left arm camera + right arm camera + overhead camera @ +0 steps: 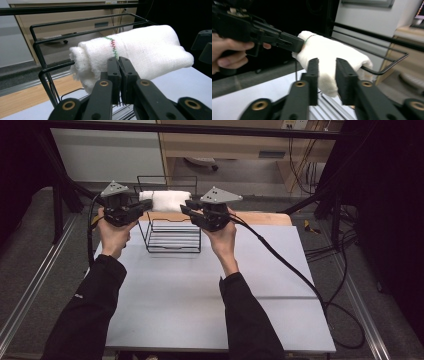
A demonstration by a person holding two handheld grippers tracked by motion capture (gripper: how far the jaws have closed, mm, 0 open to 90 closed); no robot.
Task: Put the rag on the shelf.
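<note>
Two claws meet at a rolled white towel (165,200) draped over the wire rack (172,237). Left claw (118,65) pinches its near fold, jaws nearly together; right claw (327,72) stands narrowly parted, towel end between, ungripped. Soft, light, floppy: grip both ends.

Right gripper view. The right gripper (326,75) rises from six o'clock, its two black jaws parted with a gap between the pads. Between and beyond the jaws lies the near end of a rolled white towel (329,55), which rests across the upper bars of a black wire rack (387,63) running toward three o'clock; whether the pads touch the cloth cannot be told. From nine o'clock the left gripper (295,46), held in a hand (229,55), meets the roll's far end near coloured stitching. A pale tabletop (249,97) lies toward seven o'clock.
</note>
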